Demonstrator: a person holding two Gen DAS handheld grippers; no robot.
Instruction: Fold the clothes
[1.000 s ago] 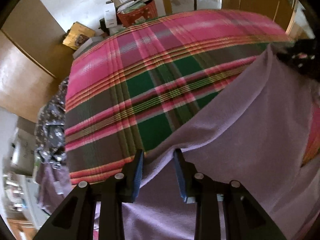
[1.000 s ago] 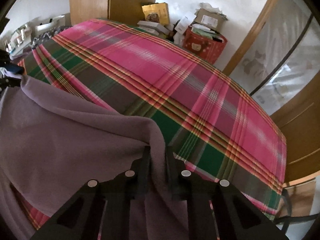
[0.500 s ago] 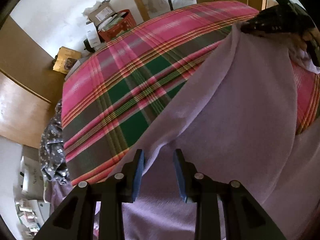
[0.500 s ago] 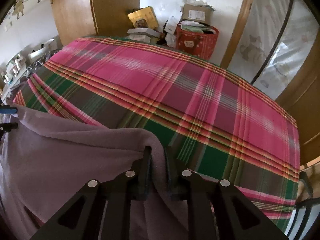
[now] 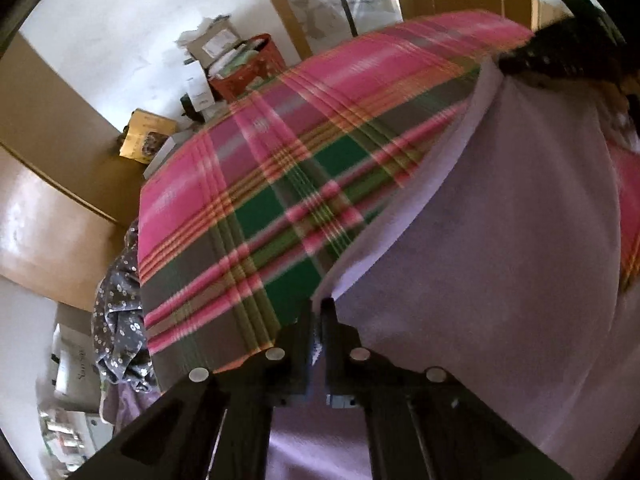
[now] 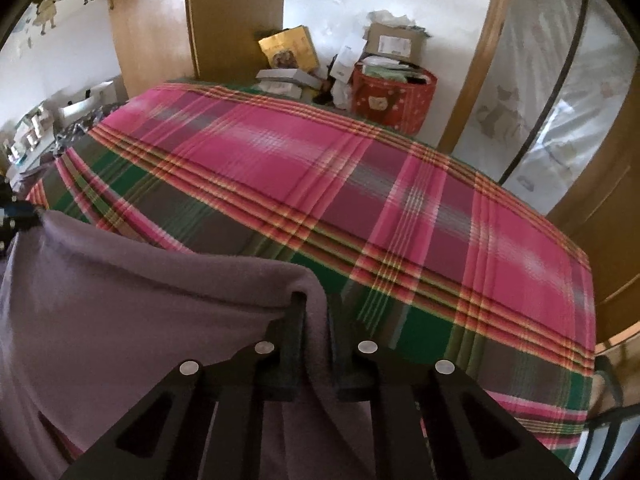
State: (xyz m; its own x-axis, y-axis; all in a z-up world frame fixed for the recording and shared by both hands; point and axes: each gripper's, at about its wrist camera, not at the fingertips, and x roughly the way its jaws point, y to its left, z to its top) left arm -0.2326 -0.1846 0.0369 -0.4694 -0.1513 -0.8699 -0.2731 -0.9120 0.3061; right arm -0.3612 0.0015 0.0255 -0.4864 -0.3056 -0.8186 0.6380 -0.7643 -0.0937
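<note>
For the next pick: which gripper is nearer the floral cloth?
Left. Left gripper: beside the floral cloth. Right gripper: farther along the bed. Both jaws just closed on purple cloth.

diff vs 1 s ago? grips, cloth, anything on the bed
Left gripper has just closed on the lilac garment's edge; earlier its jaws straddled the cloth, open. Right gripper stays clamped on the other corner, tightening slightly. Plaid bedcover unchanged.

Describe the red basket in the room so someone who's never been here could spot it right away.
Start from the bed with the pink and green plaid blanket. Past its far end, against the white wall, sits a cluster of cardboard boxes. The red basket stands among them: round, soft-sided, stuffed full, the only red thing there.
</note>
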